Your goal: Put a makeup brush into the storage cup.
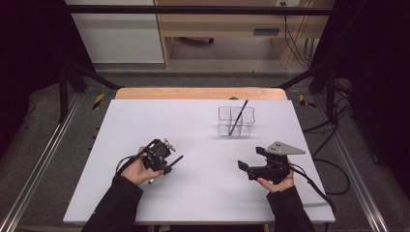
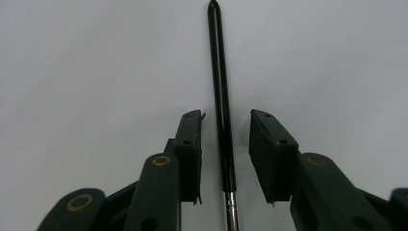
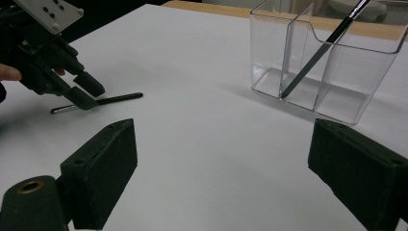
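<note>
A slim black pen (image 2: 219, 72) with a metal end lies flat on the white table (image 1: 203, 145). My left gripper (image 2: 227, 115) straddles it, and a narrow gap shows on each side, so the pads do not touch the pen. In the high view that left gripper (image 1: 167, 164) sits low over the pen (image 1: 178, 160) at the table's left. At the right, my right gripper (image 1: 250, 159) points left, and in its own view the right gripper (image 3: 223, 139) is open wide with nothing between its jaws. A second dark pen (image 3: 322, 48) leans inside a clear divided holder (image 3: 337, 91).
The clear holder (image 1: 236, 121) stands on the table toward the back right, with its pen (image 1: 239, 116) sticking out above the rim. The right gripper view also shows the left gripper (image 3: 72, 82) over the lying pen (image 3: 115, 98). Cables trail off the table's right edge.
</note>
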Demonstrator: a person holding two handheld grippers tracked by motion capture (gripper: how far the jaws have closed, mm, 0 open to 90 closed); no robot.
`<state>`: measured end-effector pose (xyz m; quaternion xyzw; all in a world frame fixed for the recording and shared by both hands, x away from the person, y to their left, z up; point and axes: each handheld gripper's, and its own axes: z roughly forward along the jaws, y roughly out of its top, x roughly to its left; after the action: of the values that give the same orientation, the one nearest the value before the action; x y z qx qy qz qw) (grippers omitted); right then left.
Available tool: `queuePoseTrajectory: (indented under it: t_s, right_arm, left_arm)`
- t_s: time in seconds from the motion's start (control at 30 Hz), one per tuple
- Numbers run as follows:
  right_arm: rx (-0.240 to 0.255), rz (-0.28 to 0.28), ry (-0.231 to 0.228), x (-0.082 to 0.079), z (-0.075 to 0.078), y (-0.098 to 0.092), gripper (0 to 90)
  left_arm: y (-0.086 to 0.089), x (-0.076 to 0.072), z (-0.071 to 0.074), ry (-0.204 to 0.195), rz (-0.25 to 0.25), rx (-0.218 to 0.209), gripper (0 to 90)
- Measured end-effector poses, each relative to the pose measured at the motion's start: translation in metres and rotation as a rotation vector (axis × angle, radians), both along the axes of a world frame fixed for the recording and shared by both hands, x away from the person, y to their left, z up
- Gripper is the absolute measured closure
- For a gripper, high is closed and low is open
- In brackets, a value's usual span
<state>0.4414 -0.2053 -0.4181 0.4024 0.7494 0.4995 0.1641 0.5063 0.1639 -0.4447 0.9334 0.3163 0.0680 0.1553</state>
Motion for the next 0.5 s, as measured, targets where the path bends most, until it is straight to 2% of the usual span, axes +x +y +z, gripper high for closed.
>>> queuePoseTrajectory:
  t_s: [0.13, 0.5]
  right_arm:
    - [-0.003, 0.002, 0.004, 0.0002, -0.0005, 0.0005, 10.4]
    - [-0.005, 0.003, 0.01, 0.0004, -0.0011, 0.001, 10.4]
  left_arm:
    - [-0.0003, 0.0, -0.0016, 0.013, -0.004, 0.012, 69.4]
    - [0.0024, 0.0031, -0.002, 0.046, 0.014, -0.008, 75.7]
